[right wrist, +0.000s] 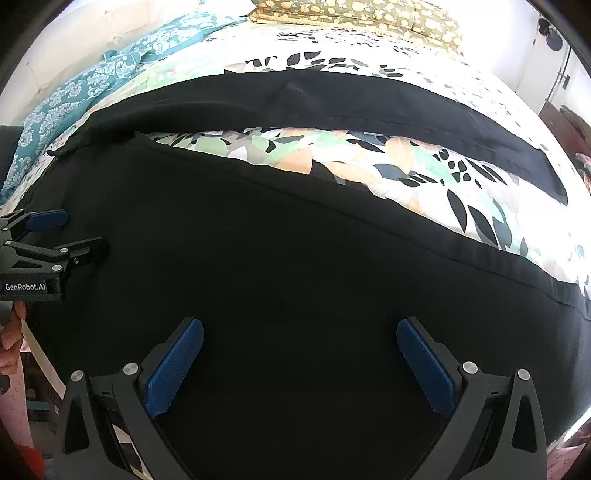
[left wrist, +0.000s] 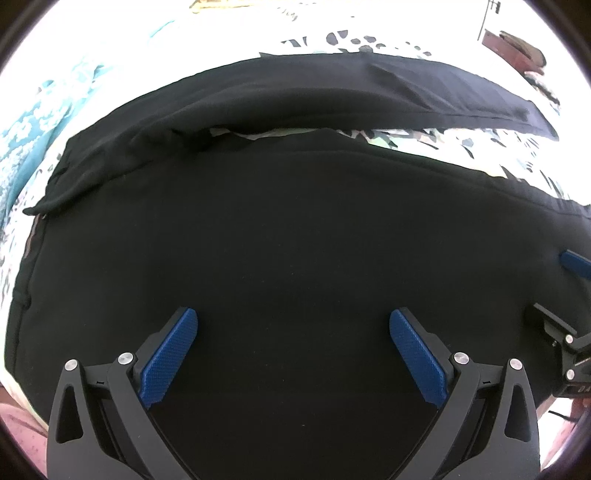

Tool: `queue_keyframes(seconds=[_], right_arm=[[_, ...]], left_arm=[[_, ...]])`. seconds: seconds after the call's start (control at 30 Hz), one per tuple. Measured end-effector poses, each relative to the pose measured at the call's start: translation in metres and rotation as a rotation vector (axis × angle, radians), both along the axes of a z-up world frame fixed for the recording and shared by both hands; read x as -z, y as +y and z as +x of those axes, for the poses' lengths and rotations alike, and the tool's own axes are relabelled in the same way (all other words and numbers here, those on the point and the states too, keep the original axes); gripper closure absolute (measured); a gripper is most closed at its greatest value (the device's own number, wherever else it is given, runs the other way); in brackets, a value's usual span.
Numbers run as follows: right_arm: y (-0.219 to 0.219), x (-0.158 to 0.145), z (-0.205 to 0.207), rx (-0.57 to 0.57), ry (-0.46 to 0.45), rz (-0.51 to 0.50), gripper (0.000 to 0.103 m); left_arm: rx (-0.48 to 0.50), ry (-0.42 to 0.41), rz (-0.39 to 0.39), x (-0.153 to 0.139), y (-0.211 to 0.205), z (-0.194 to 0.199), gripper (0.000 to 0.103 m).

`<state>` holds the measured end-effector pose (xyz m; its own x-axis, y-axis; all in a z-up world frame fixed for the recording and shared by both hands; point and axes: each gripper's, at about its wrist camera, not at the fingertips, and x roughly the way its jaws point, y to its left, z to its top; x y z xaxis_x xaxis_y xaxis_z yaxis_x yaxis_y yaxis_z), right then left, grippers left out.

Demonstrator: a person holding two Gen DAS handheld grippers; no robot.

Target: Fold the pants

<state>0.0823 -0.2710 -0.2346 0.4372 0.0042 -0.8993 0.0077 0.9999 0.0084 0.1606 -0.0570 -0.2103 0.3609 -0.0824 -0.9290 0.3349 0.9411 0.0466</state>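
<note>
Two legs of the black pants (right wrist: 280,258) lie spread in a V on a leaf-patterned bedspread (right wrist: 332,158), joined at the waist end toward the left of both views. The near leg fills most of each picture; the far leg (right wrist: 332,99) runs behind it, with a wedge of bedspread showing between them.

Above the near leg the left gripper (left wrist: 293,354) hovers with its jaws wide apart, blue pads (left wrist: 168,363) facing each other and nothing between them. Over the same leg, farther from the waist, the right gripper (right wrist: 300,363) also has its jaws spread, holding nothing (whether either touches the cloth cannot be told).

From the right wrist view the left gripper shows side-on beside the waist end, labelled "GenRobot.AI", with a person's hand (right wrist: 11,339) under it. Beyond the waist lies a teal patterned blanket (right wrist: 74,88), and past the far leg an olive floral pillow (right wrist: 354,14).
</note>
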Motion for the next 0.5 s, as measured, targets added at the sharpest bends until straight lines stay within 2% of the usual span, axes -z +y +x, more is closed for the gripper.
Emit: queue_keyframes(seconds=[0.2, 0.33, 0.5], right_arm=[[0.0001, 0.0002, -0.0001, 0.0, 0.002, -0.001, 0.0], [0.0004, 0.0003, 0.0004, -0.004, 0.005, 0.0, 0.0], [0.0009, 0.0003, -0.0001, -0.002, 0.002, 0.001, 0.0]], left_arm=[[-0.005, 0.052, 0.013, 0.0, -0.0034, 0.0089, 0.0], [0.006, 0.018, 0.003, 0.0001, -0.0018, 0.0053, 0.0], [0.01, 0.018, -0.013, -0.0006, 0.0033, 0.0028, 0.0]])
